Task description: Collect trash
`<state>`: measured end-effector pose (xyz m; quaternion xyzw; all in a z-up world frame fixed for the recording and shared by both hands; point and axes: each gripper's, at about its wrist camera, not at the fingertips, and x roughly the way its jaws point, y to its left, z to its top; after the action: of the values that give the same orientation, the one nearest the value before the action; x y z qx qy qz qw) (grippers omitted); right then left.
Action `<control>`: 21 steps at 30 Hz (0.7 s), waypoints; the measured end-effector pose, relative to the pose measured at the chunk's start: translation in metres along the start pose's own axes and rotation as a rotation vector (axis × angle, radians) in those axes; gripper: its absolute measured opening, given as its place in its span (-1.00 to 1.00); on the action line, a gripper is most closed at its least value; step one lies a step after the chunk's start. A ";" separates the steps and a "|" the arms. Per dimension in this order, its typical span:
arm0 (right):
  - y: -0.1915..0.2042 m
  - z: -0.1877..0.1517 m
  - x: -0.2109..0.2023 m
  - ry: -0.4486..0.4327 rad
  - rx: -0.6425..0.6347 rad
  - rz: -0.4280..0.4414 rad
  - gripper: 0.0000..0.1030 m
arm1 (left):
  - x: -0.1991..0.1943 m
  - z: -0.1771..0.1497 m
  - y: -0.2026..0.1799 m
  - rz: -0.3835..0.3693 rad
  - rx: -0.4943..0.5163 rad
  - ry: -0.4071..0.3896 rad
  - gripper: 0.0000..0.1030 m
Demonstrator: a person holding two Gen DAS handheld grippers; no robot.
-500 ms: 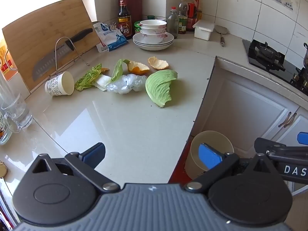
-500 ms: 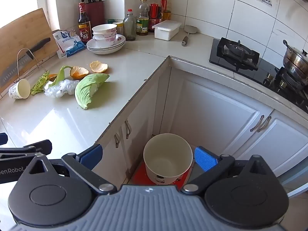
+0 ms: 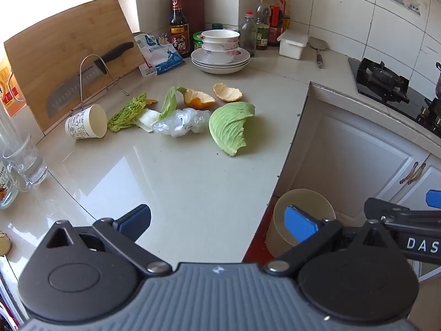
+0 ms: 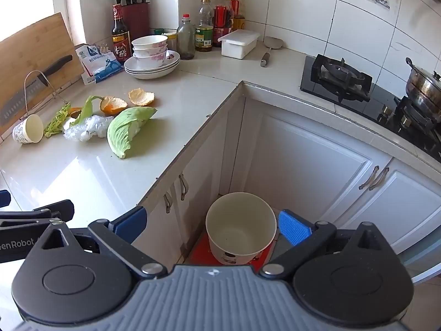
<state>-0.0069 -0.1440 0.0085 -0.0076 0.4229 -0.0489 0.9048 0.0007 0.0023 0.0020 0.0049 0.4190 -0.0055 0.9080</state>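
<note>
Left wrist view: left hand-held gripper (image 3: 217, 222) is hanging released, jaws spread wide, nothing between them. All trash is lying untouched on the tabletop (image 3: 193, 187), well ahead of the fingers: cabbage leaf (image 3: 230, 127) nearest, crumpled plastic wrap (image 3: 182, 122) just left of it, two orange peels (image 3: 205, 98) behind, a leafy green scrap (image 3: 125, 113) and a tipped paper cup (image 3: 86, 122) farthest left. Bin (image 3: 303, 201) is sitting on the floor past the tabletop's edge, partly hidden behind the right-side finger. Judging from this, collecting is not yet starting; every piece is still to be picked up.

Right wrist view: right hand-held gripper (image 4: 212, 226) is also standing released and empty, aiming down toward the bin (image 4: 241, 226), which is showing between its fingers but far below, on a red mat by the cabinet doors. Bin interior is looking empty. Cabbage leaf (image 4: 128, 128) and the other scraps are lying up and to the left, well apart from this gripper; the left gripper seems better placed for a first grab, likely the cabbage leaf.
</note>
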 end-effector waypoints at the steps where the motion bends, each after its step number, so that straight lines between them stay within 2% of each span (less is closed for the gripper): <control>1: 0.000 0.000 0.000 0.000 0.001 0.000 1.00 | 0.000 0.000 0.000 0.001 0.000 0.000 0.99; 21: -0.003 0.000 0.002 0.000 0.003 0.002 1.00 | 0.000 0.000 -0.001 0.004 0.000 -0.001 0.99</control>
<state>-0.0061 -0.1475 0.0075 -0.0059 0.4229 -0.0484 0.9049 0.0009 0.0009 0.0025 0.0058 0.4187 -0.0038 0.9081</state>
